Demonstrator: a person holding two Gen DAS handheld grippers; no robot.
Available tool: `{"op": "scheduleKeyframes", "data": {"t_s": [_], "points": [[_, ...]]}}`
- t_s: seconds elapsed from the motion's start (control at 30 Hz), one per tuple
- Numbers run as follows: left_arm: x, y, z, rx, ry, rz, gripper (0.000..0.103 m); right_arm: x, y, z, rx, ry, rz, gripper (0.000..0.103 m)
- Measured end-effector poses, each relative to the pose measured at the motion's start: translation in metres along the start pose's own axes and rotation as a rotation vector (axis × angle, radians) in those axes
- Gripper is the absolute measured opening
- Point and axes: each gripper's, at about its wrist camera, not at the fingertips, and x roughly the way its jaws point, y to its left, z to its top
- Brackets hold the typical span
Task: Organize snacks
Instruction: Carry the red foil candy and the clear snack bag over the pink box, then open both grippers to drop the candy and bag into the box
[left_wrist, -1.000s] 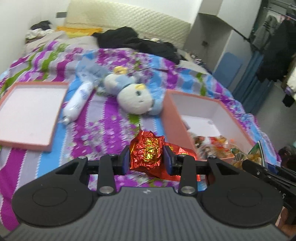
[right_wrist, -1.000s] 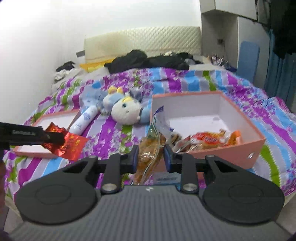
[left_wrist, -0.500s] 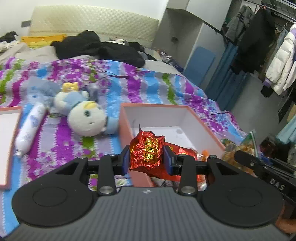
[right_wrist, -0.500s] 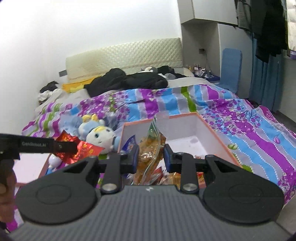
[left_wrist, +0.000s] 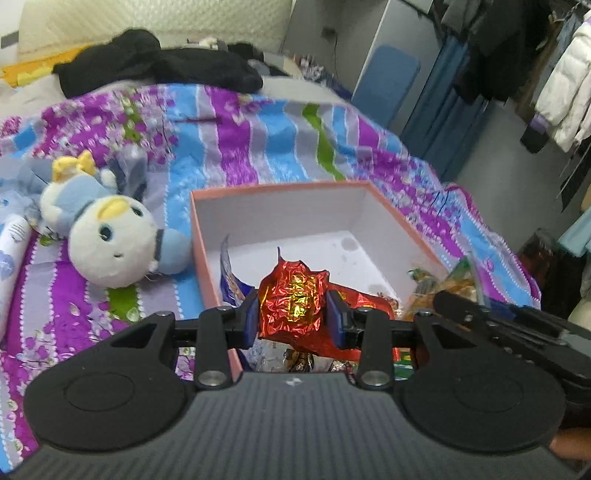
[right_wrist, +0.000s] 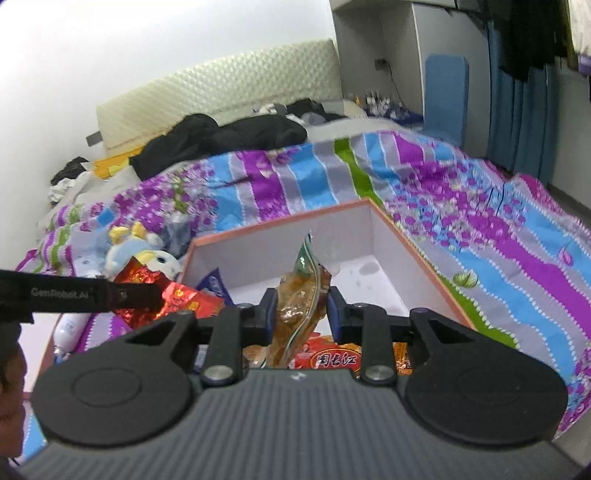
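Right now we hold a snack in each gripper over the box (left_wrist: 284, 190), which sits on the striped bedspread (left_wrist: 258, 122) with its open top facing us, so that anything let go should drop inside. Our left gripper (left_wrist: 294, 314) has its fingers clenched on a crumpled red foil packet (left_wrist: 291, 308), gripped across its bunched middle so the loose foil cannot slip. Our right gripper (right_wrist: 301, 309) pinches a clear bag of brownish snacks (right_wrist: 301, 295) upright by its body, its top edge standing above the fingers. Other packets already lie heaped at the near end of the box, while the far end is bare, probably the better spot to aim for. The plush toy (left_wrist: 110, 236) lies just beside the box, outside it.
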Motion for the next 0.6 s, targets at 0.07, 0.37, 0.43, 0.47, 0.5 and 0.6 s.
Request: {"op": "scheduleKeyframes", "data": {"t_s": [0.07,0.37,0.43,0.47,0.5,0.6], "points": [[0.014,-0.001,0.001,0.011,0.015,0.008,0.042,0.016,-0.003,-0.002,0.012,0.021,0.008,0.032],[0.024,0.005,0.004,0.002,0.052,0.011,0.044,0.042,0.003,-0.009,-0.013,0.086,-0.012,0.037],[0.014,0.007,0.004,0.000,0.034,0.014,0.044,0.036,0.006,-0.008,-0.020,0.080,-0.023,0.042],[0.008,0.008,0.005,-0.003,0.028,0.011,0.044,0.033,0.006,-0.007,-0.017,0.075,-0.030,0.049],[0.001,0.008,0.005,-0.003,0.022,0.007,0.044,0.028,0.007,-0.006,-0.013,0.067,-0.031,0.051],[-0.023,0.006,0.006,0.009,-0.008,0.002,0.044,0.010,0.010,-0.001,-0.006,0.037,-0.029,0.052]]}}
